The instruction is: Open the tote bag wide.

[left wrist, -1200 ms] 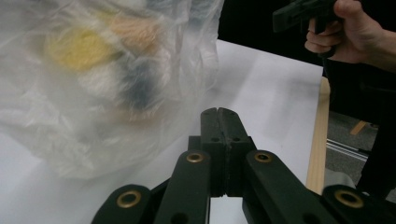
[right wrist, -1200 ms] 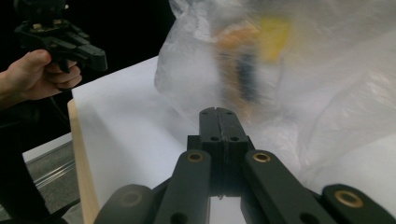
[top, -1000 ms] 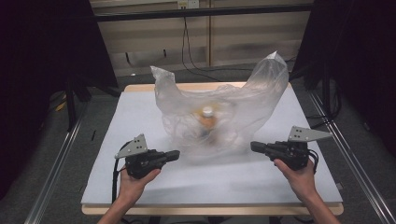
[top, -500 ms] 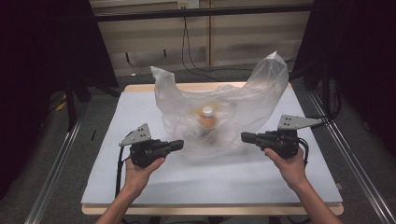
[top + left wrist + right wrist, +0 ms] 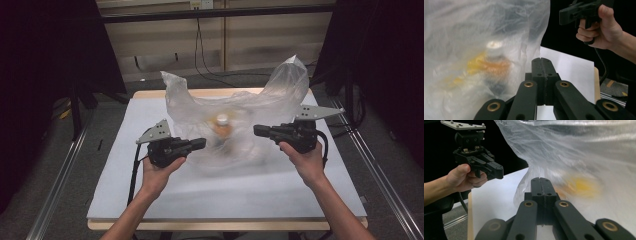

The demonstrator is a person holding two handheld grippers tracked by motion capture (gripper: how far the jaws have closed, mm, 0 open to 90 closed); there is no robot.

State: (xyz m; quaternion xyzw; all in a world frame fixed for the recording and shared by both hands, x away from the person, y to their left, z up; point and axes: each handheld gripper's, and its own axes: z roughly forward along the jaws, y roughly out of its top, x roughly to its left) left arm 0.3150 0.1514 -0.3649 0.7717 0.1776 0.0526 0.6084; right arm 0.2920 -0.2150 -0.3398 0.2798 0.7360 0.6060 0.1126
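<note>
A large clear plastic bag (image 5: 235,125) sits crumpled on the white desk (image 5: 150,200), a little past the middle toward 12 o'clock in the high view, with two peaks of film rising at its 10 o'clock and 2 o'clock corners. Inside it stands a bottle (image 5: 222,127) with a white cap and an orange body, blurred by the plastic.

The left hand-held gripper (image 5: 200,144) is held above the desk at about 8 o'clock from the bag, its tip pointing toward 3 o'clock and lying at the bag's near edge. In the left gripper view its two black jaws are pressed together with nothing between them, and the bag (image 5: 484,50) hangs just beside them at 10 o'clock, the bottle (image 5: 491,62) showing as a pale cap over an orange smear.

The right hand-held gripper (image 5: 260,131) is at about 4 o'clock from the bag, pointing toward 9 o'clock, its tip at the film. In the right gripper view its jaws are likewise fully closed and empty, with the bag (image 5: 586,157) at 1 o'clock. The two hand-held grippers face each other across the bag's front. Whether either tip touches the plastic cannot be told.
</note>
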